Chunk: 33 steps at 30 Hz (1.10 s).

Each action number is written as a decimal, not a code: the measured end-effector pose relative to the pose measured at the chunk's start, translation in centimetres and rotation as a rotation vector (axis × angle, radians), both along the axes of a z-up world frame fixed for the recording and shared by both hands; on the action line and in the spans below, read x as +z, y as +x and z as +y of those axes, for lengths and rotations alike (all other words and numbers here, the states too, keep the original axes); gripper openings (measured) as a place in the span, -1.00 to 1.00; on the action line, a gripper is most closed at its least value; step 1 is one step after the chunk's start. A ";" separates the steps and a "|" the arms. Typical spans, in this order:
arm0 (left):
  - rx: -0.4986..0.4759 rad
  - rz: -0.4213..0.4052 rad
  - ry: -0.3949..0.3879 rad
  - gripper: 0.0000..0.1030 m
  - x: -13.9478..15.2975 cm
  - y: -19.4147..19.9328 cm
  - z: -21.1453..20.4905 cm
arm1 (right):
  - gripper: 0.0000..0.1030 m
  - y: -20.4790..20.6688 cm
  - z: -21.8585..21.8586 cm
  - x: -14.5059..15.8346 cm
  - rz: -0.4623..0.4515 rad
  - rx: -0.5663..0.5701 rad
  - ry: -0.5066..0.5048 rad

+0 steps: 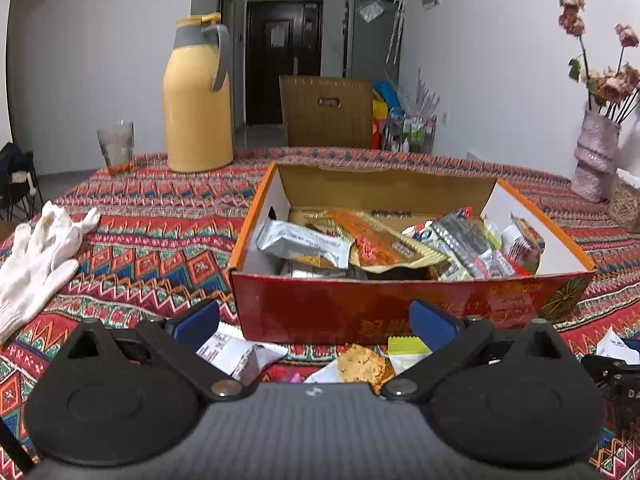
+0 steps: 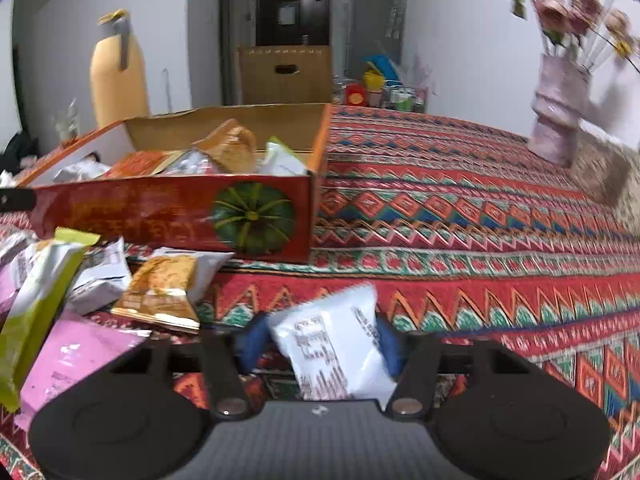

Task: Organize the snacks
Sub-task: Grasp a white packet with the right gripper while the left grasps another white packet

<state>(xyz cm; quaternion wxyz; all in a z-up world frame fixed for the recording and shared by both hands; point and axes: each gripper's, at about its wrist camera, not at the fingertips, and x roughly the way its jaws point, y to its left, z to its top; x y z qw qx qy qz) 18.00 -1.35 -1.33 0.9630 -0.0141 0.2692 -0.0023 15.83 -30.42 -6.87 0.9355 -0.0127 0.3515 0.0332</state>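
woven patterned tablecloth [image 2: 480, 216], left claw [image 1: 316, 320] spread, right claw [image 2: 324, 344] pinching crinkly white packet [image 2: 336, 348]

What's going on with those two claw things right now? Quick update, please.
Right gripper shut on white snack packet. Left gripper open, empty. Red snack box ahead, open, partly filled. Nothing blocking.

Vase [image 2: 558, 104]: motion-blurred; flower tops cropped by frame edge.
White packet [image 2: 336, 344]: lower end hidden behind gripper body; print illegible.
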 end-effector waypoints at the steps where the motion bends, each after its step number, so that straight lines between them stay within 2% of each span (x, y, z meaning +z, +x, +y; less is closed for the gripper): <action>1: 0.003 -0.005 0.000 1.00 0.0 -0.1 0.0 | -0.02 0.3 0.3 0.1 0.003 -0.016 -0.018; 3: -0.007 -0.010 0.003 1.00 0.1 -0.2 0.1 | -0.12 0.7 0.9 0.4 0.011 -0.067 -0.044; 4: -0.018 -0.014 -0.011 1.00 0.1 -0.2 0.3 | -0.50 0.7 1.2 0.6 0.008 -0.100 -0.056; 5: -0.026 -0.015 -0.026 1.00 0.2 -0.2 0.5 | -0.75 0.5 1.3 0.9 -0.004 -0.130 -0.058; 7: -0.026 -0.015 -0.041 1.00 0.1 -0.2 0.9 | -0.78 -0.1 1.5 1.7 -0.020 -0.192 -0.030; 11: -0.036 -0.034 -0.075 1.00 0.3 -0.7 1.6 | -0.78 -0.8 3.0 1.7 0.002 -0.226 -0.088; 13: -0.045 -0.045 -0.087 1.00 0.4 -0.9 1.7 | -0.78 -1.0 3.6 1.9 -0.010 -0.237 -0.082; 18: -0.049 -0.029 -0.061 1.00 0.0 -0.7 1.2 | -0.77 -1.2 4.3 1.9 -0.035 -0.229 -0.055; 19: -0.047 -0.034 -0.063 1.00 0.0 -0.8 1.2 | -0.73 -1.3 4.3 1.8 -0.036 -0.225 -0.057; 21: -0.042 -0.049 -0.075 1.00 0.2 -1.0 1.4 | -0.44 -1.3 3.9 1.5 -0.034 -0.225 -0.057; 23: -0.041 -0.063 -0.081 1.00 0.3 -1.4 1.5 | 0.25 -1.5 3.2 1.4 -0.046 -0.225 -0.050; 25: -0.049 -0.072 -0.084 1.00 0.6 -1.7 1.5 | 0.56 -1.8 2.6 1.5 -0.066 -0.218 -0.060; 27: -0.063 -0.080 -0.088 1.00 0.9 -2.2 1.6 | 0.64 -1.9 1.9 1.3 -0.068 -0.207 -0.070; 33: -0.057 -0.081 -0.077 1.00 1.4 -3.1 2.0 | 0.68 -1.8 0.1 0.5 -0.039 -0.169 -0.042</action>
